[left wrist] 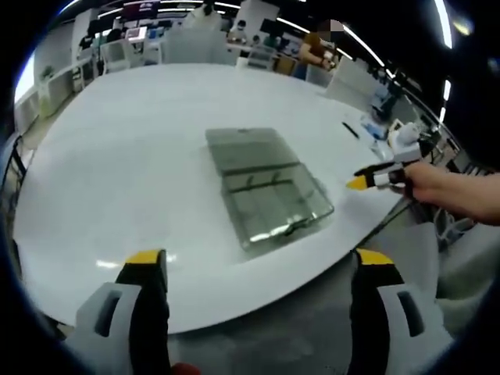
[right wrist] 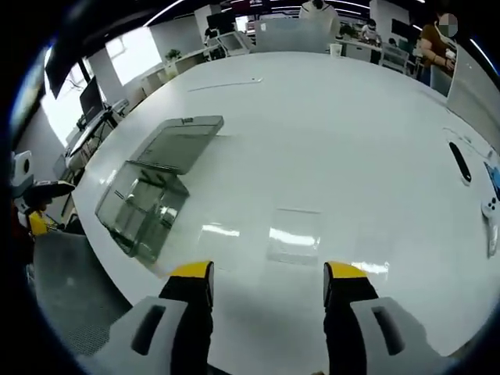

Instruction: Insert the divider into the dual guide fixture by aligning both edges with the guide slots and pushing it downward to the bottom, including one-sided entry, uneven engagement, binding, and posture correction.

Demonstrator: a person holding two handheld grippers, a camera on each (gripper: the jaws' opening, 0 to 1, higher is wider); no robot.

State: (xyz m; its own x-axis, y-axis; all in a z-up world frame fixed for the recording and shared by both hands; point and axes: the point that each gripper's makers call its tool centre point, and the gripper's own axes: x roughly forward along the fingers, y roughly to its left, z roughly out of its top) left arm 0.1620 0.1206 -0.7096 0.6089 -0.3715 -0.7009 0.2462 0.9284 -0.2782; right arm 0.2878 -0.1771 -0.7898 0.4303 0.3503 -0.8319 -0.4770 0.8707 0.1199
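Both grippers, left (left wrist: 258, 269) and right (right wrist: 268, 283), are spread and empty; I may jam the clear divider (right wrist: 294, 234) entering the box (left wrist: 266, 187) tilted.

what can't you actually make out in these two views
- Clear box on the white table, left gripper view: guide slots inside too faint through the see-through walls.
- Clear flat sheet, right gripper view: edges barely show against the table; whether it is the divider is unclear.
- Right gripper in the left gripper view: fingers too small to tell open or shut.
- Dark object, right gripper view: too small to identify.
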